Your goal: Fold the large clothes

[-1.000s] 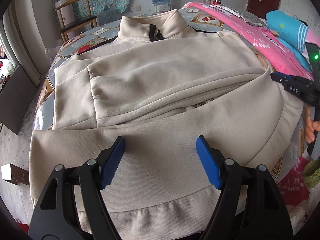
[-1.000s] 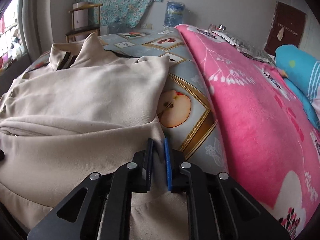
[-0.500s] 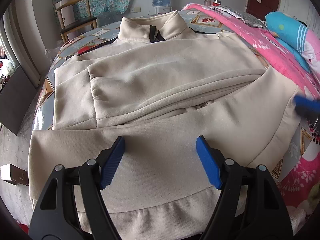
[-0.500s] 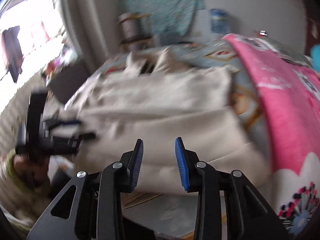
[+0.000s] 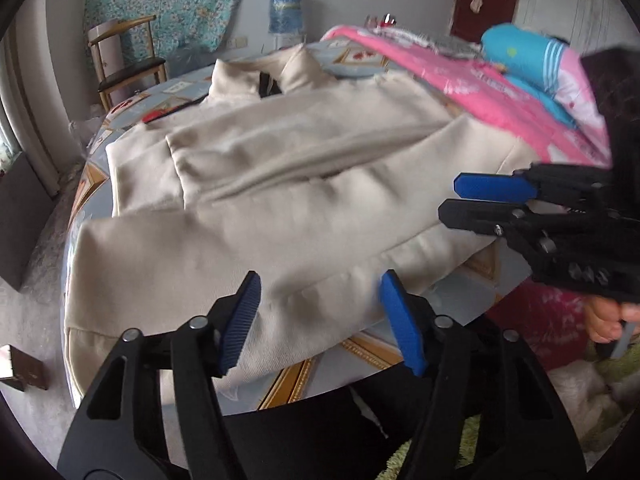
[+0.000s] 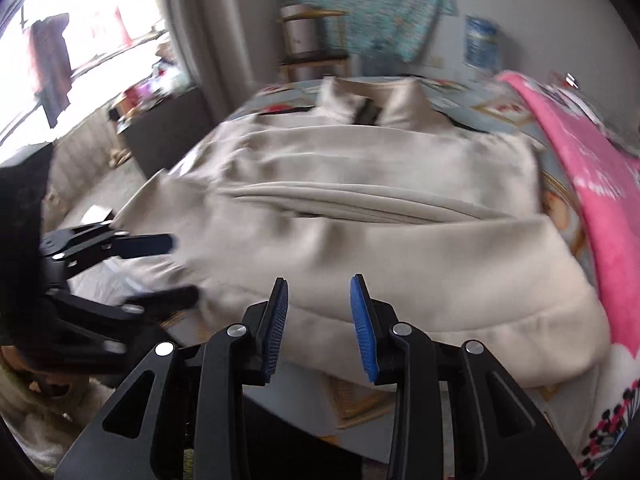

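A cream jacket with a stand collar lies flat on the bed, both sleeves folded across its chest. My left gripper hovers at the near hem; its jaws are closing, the blue pads still apart and not pressing the cloth. The right gripper comes in from the right over the jacket's right hem corner. In the right wrist view the jacket fills the middle. There the right gripper stands partly open above the near hem with nothing between its pads, and the left gripper shows blurred at the left.
The patterned bed sheet shows under the hem at the bed's near edge. A pink blanket and a blue pillow lie along the right. A wooden chair stands behind the bed. A hand grips the right tool.
The right gripper let go of the jacket's right edge, opened and swung round to the near hem. The left gripper drew back towards the bed's edge and its jaws narrowed.
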`<state>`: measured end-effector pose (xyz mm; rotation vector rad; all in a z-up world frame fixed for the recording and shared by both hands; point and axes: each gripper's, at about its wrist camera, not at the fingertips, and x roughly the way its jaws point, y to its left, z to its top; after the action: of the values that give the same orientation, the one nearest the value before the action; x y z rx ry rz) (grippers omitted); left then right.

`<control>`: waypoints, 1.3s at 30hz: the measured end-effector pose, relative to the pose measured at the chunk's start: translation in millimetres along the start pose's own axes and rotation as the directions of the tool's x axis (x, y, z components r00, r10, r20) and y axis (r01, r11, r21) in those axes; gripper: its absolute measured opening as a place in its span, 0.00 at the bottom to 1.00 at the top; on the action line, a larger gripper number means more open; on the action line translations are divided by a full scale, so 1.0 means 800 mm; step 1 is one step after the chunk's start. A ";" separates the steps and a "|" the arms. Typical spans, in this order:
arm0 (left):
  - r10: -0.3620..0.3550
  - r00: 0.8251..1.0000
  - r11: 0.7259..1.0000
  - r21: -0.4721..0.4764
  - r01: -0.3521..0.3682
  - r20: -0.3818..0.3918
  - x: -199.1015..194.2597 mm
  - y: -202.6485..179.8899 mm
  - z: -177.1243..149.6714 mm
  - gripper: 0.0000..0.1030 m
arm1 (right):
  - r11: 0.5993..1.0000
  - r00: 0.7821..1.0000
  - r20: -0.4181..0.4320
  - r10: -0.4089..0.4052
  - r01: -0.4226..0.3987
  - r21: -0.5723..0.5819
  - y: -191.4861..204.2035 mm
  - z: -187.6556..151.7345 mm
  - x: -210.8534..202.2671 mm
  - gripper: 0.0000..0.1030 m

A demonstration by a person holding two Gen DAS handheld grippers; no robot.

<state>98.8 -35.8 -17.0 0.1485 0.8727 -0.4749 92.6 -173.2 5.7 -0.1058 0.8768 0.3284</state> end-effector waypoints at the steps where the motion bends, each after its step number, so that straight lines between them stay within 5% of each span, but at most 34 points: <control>1: -0.002 1.000 1.000 -0.014 0.002 -0.010 0.007 0.001 -0.001 0.56 | 1.000 1.000 -0.022 -0.011 0.011 -0.007 0.005 -0.001 0.011 0.30; 8: -0.021 1.000 0.999 -0.036 0.021 0.001 0.003 0.012 -0.003 0.54 | 0.999 0.999 -0.050 -0.023 0.025 0.047 -0.003 -0.004 0.021 0.26; 11: 0.015 0.999 0.998 -0.063 -0.013 0.039 -0.016 0.031 -0.004 0.54 | 0.996 0.997 -0.026 -0.069 0.070 0.054 -0.011 -0.008 -0.001 0.26; 14: 0.068 0.998 0.986 -0.153 -0.070 -0.016 -0.004 0.067 -0.013 0.54 | 0.987 0.992 -0.065 -0.107 0.114 0.109 -0.041 -0.016 0.012 0.26; 20: 0.036 0.999 0.975 -0.219 -0.033 0.011 -0.014 0.094 -0.016 0.51 | 0.983 0.994 -0.053 -0.098 0.105 0.149 -0.060 -0.012 0.007 0.26; 25: 0.106 0.994 0.946 -0.305 -0.105 -0.015 -0.028 0.142 -0.039 0.51 | 0.933 0.978 -0.072 -0.194 0.206 0.293 -0.133 -0.039 -0.020 0.26; 28: 0.085 0.996 0.945 -0.317 -0.078 0.007 -0.029 0.151 -0.046 0.46 | 0.916 0.990 -0.062 -0.126 0.140 0.376 -0.162 -0.057 -0.012 0.26; 34: 0.106 0.994 0.934 -0.345 -0.094 0.016 -0.047 0.159 -0.050 0.47 | 0.875 0.974 -0.070 -0.217 0.226 0.429 -0.195 -0.065 -0.034 0.27; 39: 0.095 0.995 0.926 -0.366 -0.094 -0.014 -0.049 0.166 -0.049 0.47 | 0.887 0.980 -0.106 -0.167 0.196 0.418 -0.200 -0.055 -0.033 0.28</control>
<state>111.0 107.4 -20.9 -0.1534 0.9315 -0.2150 96.1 -340.4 -8.9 0.2096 0.9798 -0.0495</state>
